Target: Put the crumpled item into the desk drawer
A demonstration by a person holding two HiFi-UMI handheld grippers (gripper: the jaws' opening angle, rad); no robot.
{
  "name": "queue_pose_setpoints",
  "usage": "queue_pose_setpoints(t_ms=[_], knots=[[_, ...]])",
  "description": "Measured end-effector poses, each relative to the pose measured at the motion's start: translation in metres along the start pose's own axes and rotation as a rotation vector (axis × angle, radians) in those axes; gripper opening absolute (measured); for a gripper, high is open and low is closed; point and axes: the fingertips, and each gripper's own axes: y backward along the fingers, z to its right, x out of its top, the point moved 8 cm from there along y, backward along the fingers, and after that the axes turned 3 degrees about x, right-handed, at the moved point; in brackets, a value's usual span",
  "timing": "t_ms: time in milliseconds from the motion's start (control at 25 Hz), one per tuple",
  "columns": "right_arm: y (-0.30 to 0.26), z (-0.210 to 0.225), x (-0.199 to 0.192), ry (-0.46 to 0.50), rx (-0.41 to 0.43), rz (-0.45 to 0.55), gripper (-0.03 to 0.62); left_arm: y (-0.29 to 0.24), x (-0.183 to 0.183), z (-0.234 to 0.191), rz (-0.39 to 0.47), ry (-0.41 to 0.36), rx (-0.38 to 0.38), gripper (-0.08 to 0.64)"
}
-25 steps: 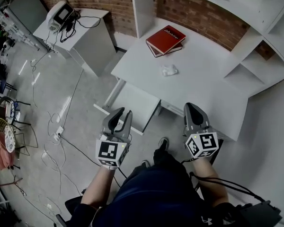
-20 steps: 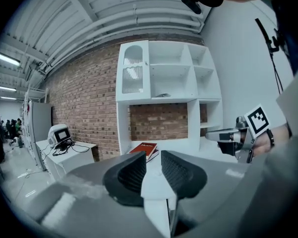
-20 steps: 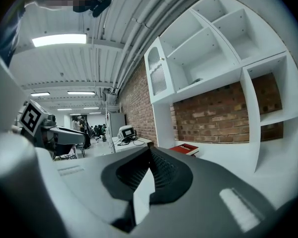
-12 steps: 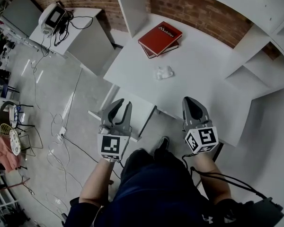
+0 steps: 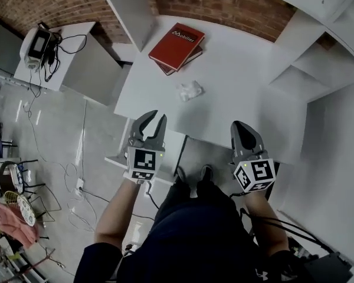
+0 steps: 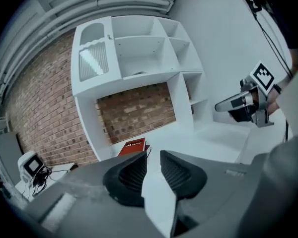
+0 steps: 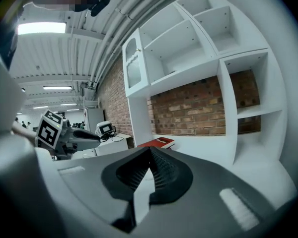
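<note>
Right now I am holding both hand-held grippers short of the near edge of the surface [image 5: 242,81], neither one touching anything. My left hand-held gripper [image 5: 152,119] is showing its jaws partly apart with nothing between them; my right hand-held gripper [image 5: 241,125] is showing its jaws pressed together and empty. The wad [image 5: 190,90] is lying loose toward the left half of the surface, between the near edge and the book [image 5: 177,45], which is sitting by the back left corner. The drawer [image 5: 174,147] is standing pulled out below the near left edge, partly behind my left hand-held gripper.

I am judging the wad to be light, so a jaw tip arriving off-centre, or a gap this narrow, is likely to shove it toward the book instead of catching it. A loose pinch is also risking a drop on the way over the near edge, and anything missing the drawer is falling to the floor. Coming in low, I am risking a knock against that near edge.

Room is looking generous: bare surface is lying all round the wad. The shelves [image 5: 307,69] are crowding only the right edge.
</note>
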Motion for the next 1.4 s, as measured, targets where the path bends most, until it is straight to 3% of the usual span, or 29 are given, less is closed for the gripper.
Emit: queue_pose_setpoints(t_ms=[200,600,1000,1400], knots=[[0.015,0.011,-0.009,-0.030,-0.108,-0.015,0.003,-0.057,-0.010,-0.005,-0.037,-0.053,-0.106,0.095],[0.045,0.028,-0.025,-0.086,-0.258,-0.028,0.003,-0.161,-0.057,0.012,-0.264,-0.037,-0.310,0.095],[0.063,0.039,-0.046,-0.136,-0.335,-0.052,0.002,-0.223,-0.092,0.031,-0.423,-0.146,-0.380,0.095],[0.072,0.043,-0.056,-0.156,-0.375,-0.067,0.003,-0.254,-0.115,0.048,-0.512,-0.208,-0.410,0.095]])
